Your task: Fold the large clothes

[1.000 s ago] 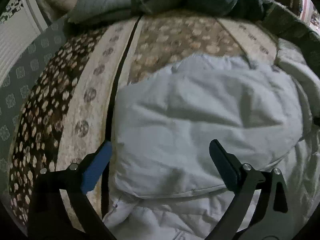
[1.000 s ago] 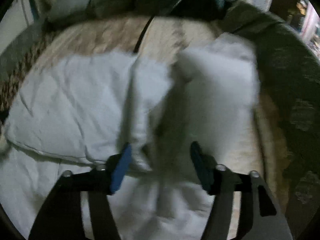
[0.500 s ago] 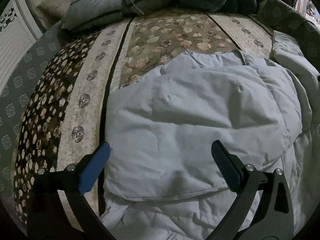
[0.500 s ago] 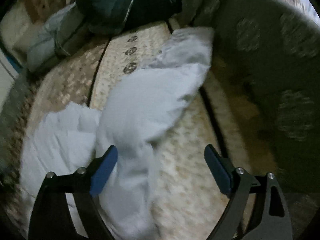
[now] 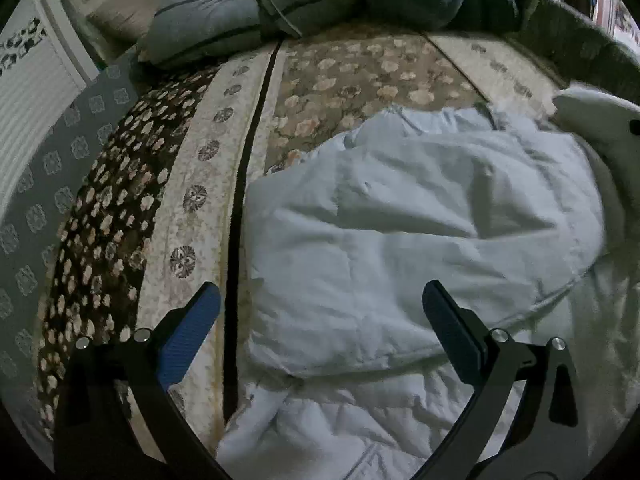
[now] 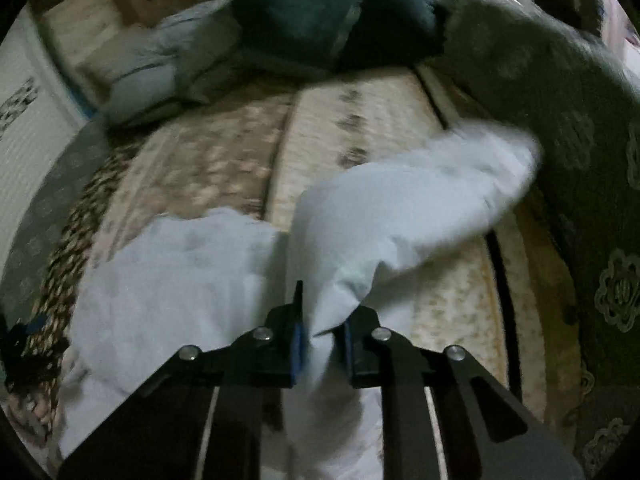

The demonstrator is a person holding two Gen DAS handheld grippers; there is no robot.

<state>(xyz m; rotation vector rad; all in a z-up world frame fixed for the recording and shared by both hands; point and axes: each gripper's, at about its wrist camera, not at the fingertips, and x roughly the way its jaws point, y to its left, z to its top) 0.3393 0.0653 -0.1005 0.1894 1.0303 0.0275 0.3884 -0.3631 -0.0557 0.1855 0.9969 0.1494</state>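
Dim bedroom, 2 wrist views over a bed w/ a floral brown-and-cream bedspread (image 5: 320,80). Large pale blue-white padded garment (image 5: 400,240) lying across the bedspread, near edge bunched toward the cameras; one sleeve (image 6: 420,200) stretched away to the far right, lifted, blurred w/ motion.

Risks, as judgement:
- Puffy, slick-looking fabric gripped only at a narrow tuck; could slip out of the right gripper (image 6: 320,340) mid-swing, dropping the sleeve short of the body panel.
- Sleeve swung too fast could land twisted or overshoot toward the dark green patterned blanket (image 6: 580,160) at the right edge.
- Body panel not pinned by anything; pull from the right could drag the whole garment sideways & undo the flat layout.

Pose:
- Right gripper: low, pointing forward along the bed, jaws pressed nearly together, pinching a fold of the sleeve fabric between the blue pads.
- Left gripper (image 5: 320,320): above the near-left part of the garment, angled down at it, jaws spread wide, holding nothing; left finger over the bedspread, right finger over the garment. Contact w/ fabric not evident.

Grey-blue and dark bedding (image 5: 260,12) piled at the far end of the bed.
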